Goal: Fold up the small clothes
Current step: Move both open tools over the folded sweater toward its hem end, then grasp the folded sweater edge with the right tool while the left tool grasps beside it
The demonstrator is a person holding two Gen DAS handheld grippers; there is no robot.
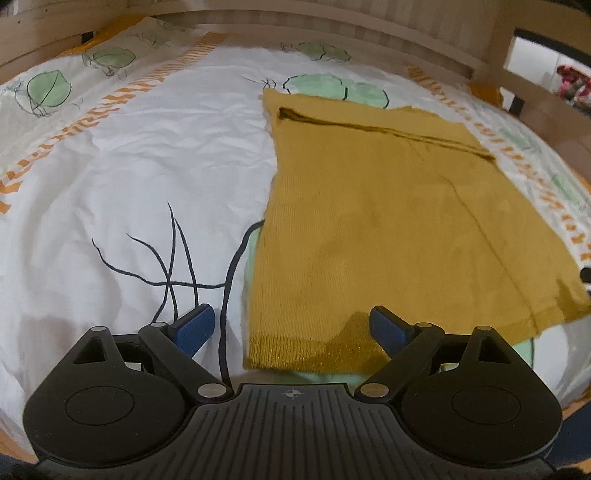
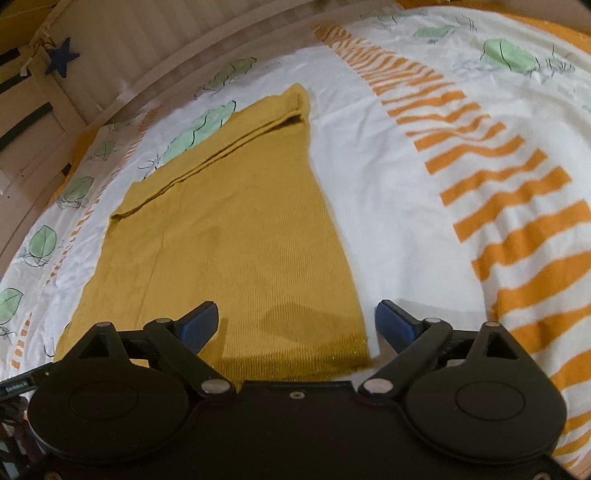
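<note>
A mustard-yellow knit garment (image 1: 388,221) lies flat on a bed covered by a white duvet (image 1: 147,166) printed with green leaves and orange stripes; a wooden bed rail (image 1: 332,26) runs along the far side. The far end of the garment already carries a folded-over band, so the piece appears partly folded, with the ribbed hem (image 1: 314,347) lying nearest both cameras. The left claw (image 1: 291,328) hovers over the hem's left corner with its blue pads (image 1: 195,328) spread wide and nothing between them; one pad stands over bare duvet, the other over the knit. The right claw (image 2: 297,325) is likewise spread wide and empty above the hem's right corner (image 2: 360,354), one pad over fabric and one over the sheet. The step in hand is judged to be gripping the two near corners in order to carry the hem toward the far end. To do this well, each claw should straddle its own corner, descend until the lower pad slips under the hem, and close on the knit alone, without catching the duvet beneath. The two corners should be lifted together at equal height, so that the fabric stays taut and the side edges remain aligned. A loose knit stretches readily, so a gentle, even pull is advisable.
</note>
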